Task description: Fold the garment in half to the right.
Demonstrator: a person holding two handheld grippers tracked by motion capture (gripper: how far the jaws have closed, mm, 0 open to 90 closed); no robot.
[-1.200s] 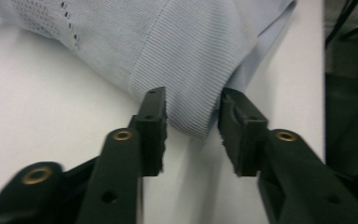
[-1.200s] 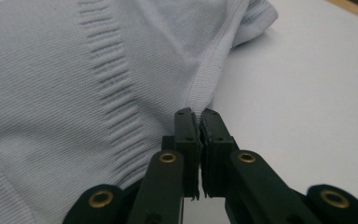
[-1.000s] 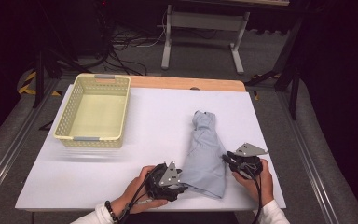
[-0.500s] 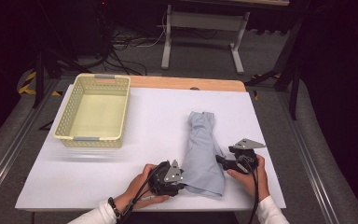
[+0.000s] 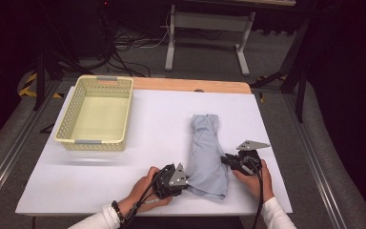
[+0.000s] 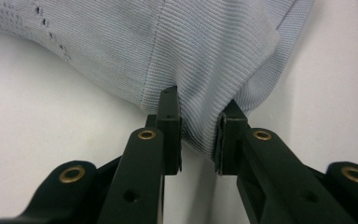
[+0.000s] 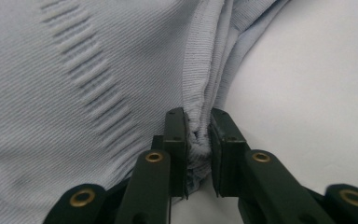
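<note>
Garment (image 5: 207, 152), pale blue knit, lies folded lengthwise on the white table (image 5: 138, 143), right of the yellow basket (image 5: 95, 112). Left gripper (image 5: 187, 182) and right gripper (image 5: 225, 160) have just been closing and now pinch its near edges from opposite sides, likely to lift it evenly.

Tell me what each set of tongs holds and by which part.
Both hold the light blue garment. The left tongs pinch its near ribbed edge; the right tongs pinch a bunched hem on its right side.
</note>
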